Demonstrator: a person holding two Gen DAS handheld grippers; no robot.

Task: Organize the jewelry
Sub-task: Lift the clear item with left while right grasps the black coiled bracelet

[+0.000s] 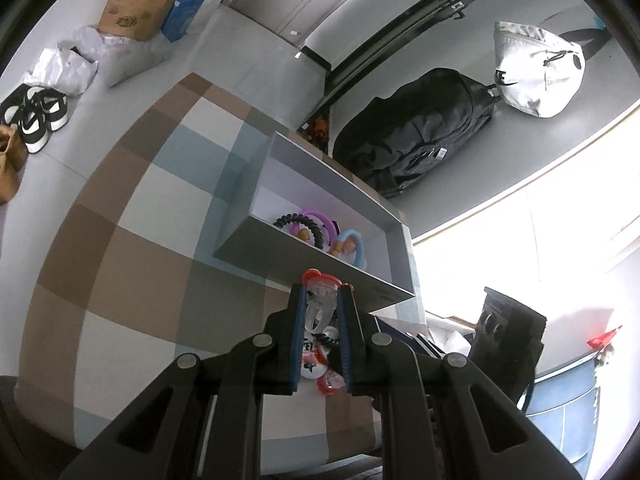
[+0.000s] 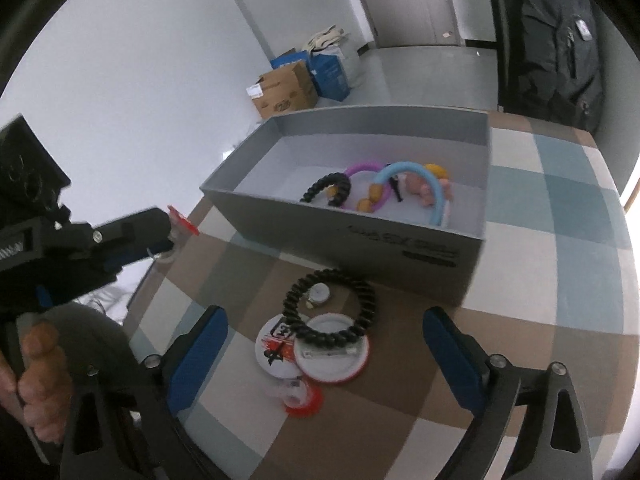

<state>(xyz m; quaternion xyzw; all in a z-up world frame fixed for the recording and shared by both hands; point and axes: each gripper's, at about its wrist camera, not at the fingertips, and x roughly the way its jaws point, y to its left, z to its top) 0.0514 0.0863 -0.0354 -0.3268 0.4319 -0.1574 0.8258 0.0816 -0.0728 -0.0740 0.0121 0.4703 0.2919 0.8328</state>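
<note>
The left gripper (image 1: 322,292) is clenched on a clear ring (image 1: 318,306) with a red top, held up in the air just short of the near wall of the grey box (image 1: 312,256); in the right wrist view the same gripper (image 2: 170,232) reaches in from the left with the person's hand (image 2: 38,376) on its handle. The box (image 2: 360,236) sits on a checked tablecloth (image 2: 540,272) and holds a black coil band (image 2: 328,192), a purple band (image 2: 362,168) and a blue band (image 2: 416,178) with small charms. The right gripper (image 2: 326,344) hangs released, its jaws wide, above the things on the cloth in front of the box: a black coil bracelet (image 2: 330,306), two round badges (image 2: 332,358) under it, and a second red-topped ring (image 2: 300,398).
</note>
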